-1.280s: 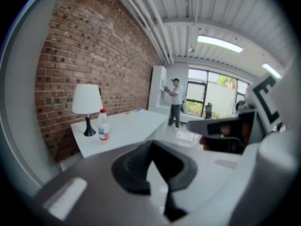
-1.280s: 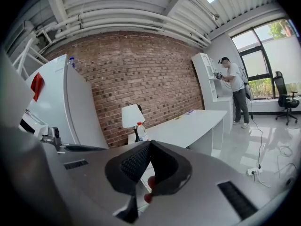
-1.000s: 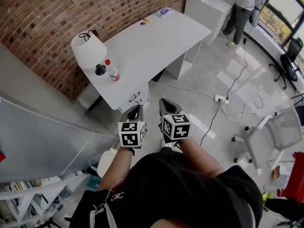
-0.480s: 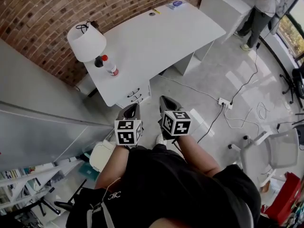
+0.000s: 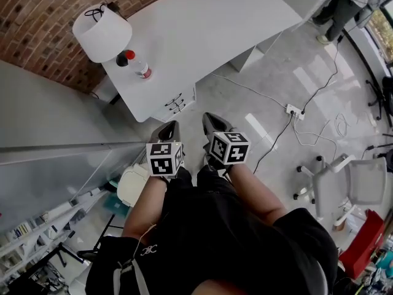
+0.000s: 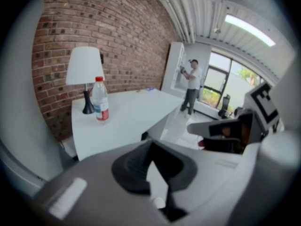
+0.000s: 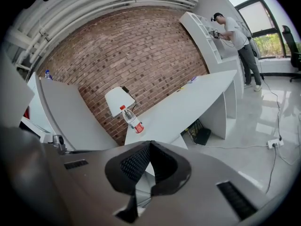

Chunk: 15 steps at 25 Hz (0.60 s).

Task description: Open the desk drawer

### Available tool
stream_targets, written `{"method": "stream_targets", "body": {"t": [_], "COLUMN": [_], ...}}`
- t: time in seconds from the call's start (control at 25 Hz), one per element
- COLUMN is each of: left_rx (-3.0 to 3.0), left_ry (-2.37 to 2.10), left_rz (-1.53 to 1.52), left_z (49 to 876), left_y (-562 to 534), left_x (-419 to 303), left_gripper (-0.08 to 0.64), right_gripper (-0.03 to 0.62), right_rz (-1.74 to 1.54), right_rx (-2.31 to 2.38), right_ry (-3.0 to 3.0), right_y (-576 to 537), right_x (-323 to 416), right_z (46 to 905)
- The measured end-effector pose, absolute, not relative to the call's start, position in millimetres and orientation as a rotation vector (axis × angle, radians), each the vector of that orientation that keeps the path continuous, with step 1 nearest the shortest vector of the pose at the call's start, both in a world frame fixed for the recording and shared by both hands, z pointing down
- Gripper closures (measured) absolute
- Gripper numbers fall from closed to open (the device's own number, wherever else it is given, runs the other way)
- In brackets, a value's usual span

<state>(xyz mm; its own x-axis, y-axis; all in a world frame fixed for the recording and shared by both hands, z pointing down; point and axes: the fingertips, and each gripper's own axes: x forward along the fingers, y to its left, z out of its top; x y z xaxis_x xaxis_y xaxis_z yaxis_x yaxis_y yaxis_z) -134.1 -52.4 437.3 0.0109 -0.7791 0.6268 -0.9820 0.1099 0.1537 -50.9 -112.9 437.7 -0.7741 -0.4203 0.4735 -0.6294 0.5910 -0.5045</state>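
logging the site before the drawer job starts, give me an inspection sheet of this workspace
surface: white desk, mostly bare
job's things: drawers at the desk's near end, shut, handles untouched
clutter: lamp and bottle on the desk's near corner
grippers: left claw and right claw both shut and empty, held short of the drawers
cables: power strip and loose cables on the floor right of the desk
surroundings: brick wall behind the desk, grey panel to the left, chair to the right, a person standing at the far right
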Motion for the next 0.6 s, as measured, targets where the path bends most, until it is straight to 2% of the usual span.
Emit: {"method": "stream_targets", "body": {"t": [0.28,0.6], "left_rx": [1.708,1.687], "left_ry": [-1.754,-1.681], "left_rz": [0.469,0.497], "left_z": [494.8,609.0], "left_y": [-57.0,-74.9], "left_x": [-146.7,-151.0], "left_gripper": [0.561,0.561], "right_gripper": [0.603,0.603], "right_rz": [1.186,1.412], "right_rx": [0.816,0.821], "right_ry": [-2.487,-2.355], "right_y": [-113.1,-117.1], "right_x": [-70.4,-73.2], "right_z": [495.6,623.6]}}
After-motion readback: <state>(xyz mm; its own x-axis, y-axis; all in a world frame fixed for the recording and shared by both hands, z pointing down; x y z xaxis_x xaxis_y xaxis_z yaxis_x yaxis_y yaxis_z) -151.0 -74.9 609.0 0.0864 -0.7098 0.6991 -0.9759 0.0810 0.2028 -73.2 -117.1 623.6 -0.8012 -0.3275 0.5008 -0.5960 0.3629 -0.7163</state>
